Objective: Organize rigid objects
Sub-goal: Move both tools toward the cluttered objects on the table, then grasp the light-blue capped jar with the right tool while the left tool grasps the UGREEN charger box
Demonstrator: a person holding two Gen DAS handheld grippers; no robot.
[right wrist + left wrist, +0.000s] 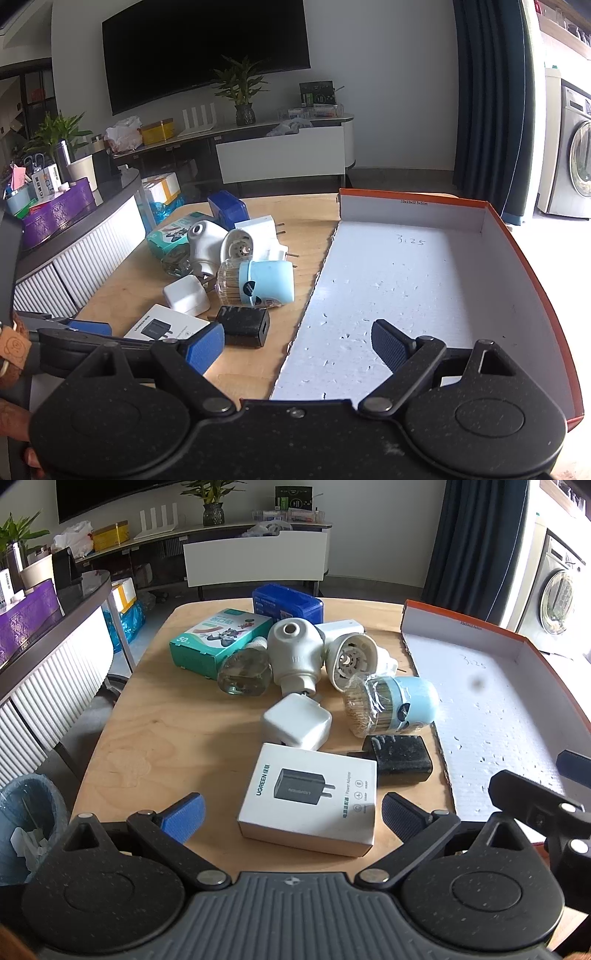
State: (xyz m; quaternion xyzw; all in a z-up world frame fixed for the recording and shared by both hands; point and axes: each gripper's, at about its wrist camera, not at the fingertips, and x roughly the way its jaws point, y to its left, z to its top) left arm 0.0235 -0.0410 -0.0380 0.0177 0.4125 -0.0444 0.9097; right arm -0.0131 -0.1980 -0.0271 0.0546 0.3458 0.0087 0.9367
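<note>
Both grippers are hanging over the near edge of the light wooden table (155, 716), jaws spread wide and holding nothing. The left gripper (291, 814) sits right over a white UGREEN charger box (312, 799). The right gripper (297, 345) hovers at the left edge of the big shallow cardboard tray with orange outside and white inside (535, 258), which has only "3.25" scribbled in it. Everything else is piled left of the tray: a black wall charger (400, 758), a white cube charger (297, 722), a pale blue capped toothpick jar (391, 705), two cream plug-in devices (295, 650), a clear glass bottle (243, 672), a teal bandage box (218, 635), a blue plastic case (288, 603).
</note>
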